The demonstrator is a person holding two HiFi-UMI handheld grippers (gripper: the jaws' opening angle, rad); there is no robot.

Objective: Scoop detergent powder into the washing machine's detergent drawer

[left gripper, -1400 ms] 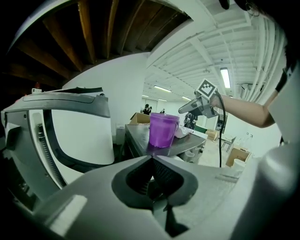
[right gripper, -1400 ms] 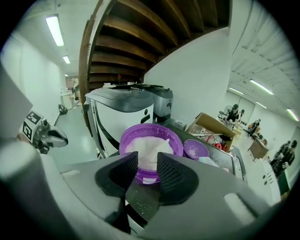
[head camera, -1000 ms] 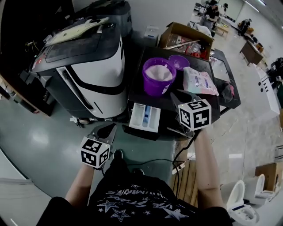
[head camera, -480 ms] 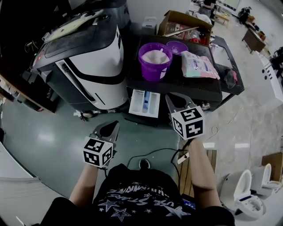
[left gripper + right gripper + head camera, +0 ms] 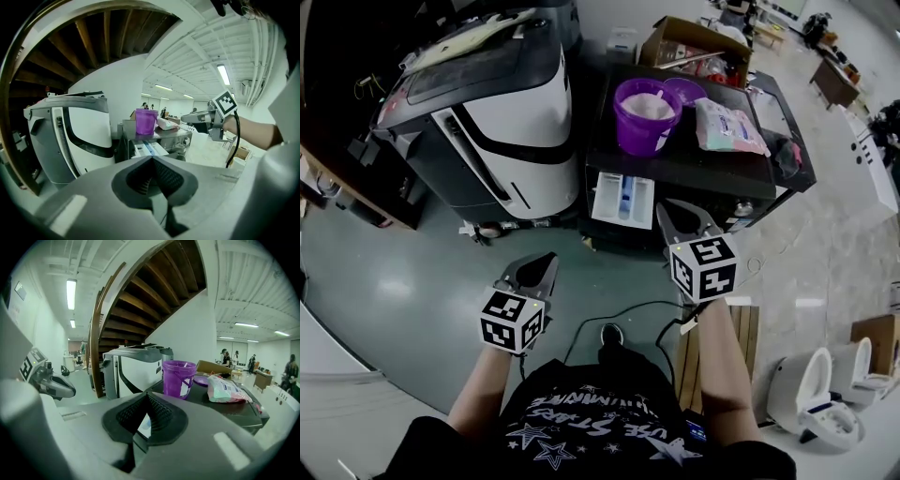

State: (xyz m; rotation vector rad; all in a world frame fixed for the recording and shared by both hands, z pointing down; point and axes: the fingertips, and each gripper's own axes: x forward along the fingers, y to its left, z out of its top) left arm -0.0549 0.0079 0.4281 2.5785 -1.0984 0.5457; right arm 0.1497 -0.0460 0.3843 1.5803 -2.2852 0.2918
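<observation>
The person stands on the grey floor (image 5: 412,281) and holds both grippers out in front, low down; the left gripper (image 5: 544,261) has its two jaws shut tight, tips touching, with nothing in between; the right gripper (image 5: 671,210) is shut the same way and holds nothing; in the head view the right one is nearer to the dark machine (image 5: 694,169) than the left one is, in front of it but not touching it. The drawer (image 5: 622,199) sticks out of the front of the dark machine, pulled open; it is white inside with a blue part in the middle; both grippers are apart from it, and the left one is well apart. The purple bucket (image 5: 648,120) stands upright on top of the dark machine, just behind the drawer; it has white powder (image 5: 649,105) in it, up near the rim; a thin white bit pokes up out of the powder, too small to tell what it is. A purple lid (image 5: 684,91) lies flat right behind the bucket; a pink and white bag (image 5: 729,127) lies on its side just beside the bucket; a cardboard box (image 5: 694,47) sits behind them. A big white and black machine (image 5: 497,112) stands close beside the dark one; a black cable (image 5: 623,317) runs over the floor near the person's feet.
</observation>
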